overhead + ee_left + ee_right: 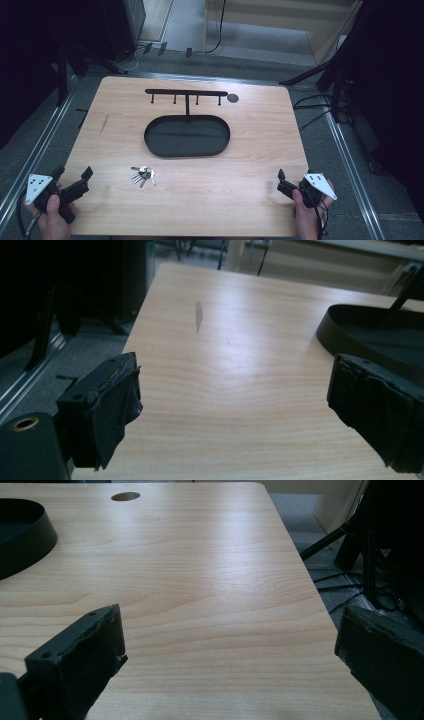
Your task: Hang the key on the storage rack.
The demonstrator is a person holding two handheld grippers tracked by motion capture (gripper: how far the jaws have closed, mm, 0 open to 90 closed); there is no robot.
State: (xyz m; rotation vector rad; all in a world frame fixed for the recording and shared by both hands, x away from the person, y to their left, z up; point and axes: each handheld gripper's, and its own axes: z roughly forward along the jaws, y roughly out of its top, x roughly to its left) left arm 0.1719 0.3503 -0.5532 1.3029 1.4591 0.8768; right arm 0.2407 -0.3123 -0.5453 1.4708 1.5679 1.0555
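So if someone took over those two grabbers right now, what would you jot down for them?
Left gripper: open, empty, at the near left corner of the table.
Right gripper: open, empty, at the near right corner.
Keys: flat on the table in front of the tray, nearer the left gripper.
Hook rack: stands on the tray, all hooks bare.
Done: nothing yet.
Left: probably pick up the keys and hang them or put them in the tray.

Wooden table [240, 210], grey carpet floor [335, 200]

Our right gripper over bare tabletop

We see our right gripper [230, 650] with jaws spread wide above the wooden table [200, 580]. The black tray [22, 535] sits far left of it, a round hole [125, 496] just beyond the tray.
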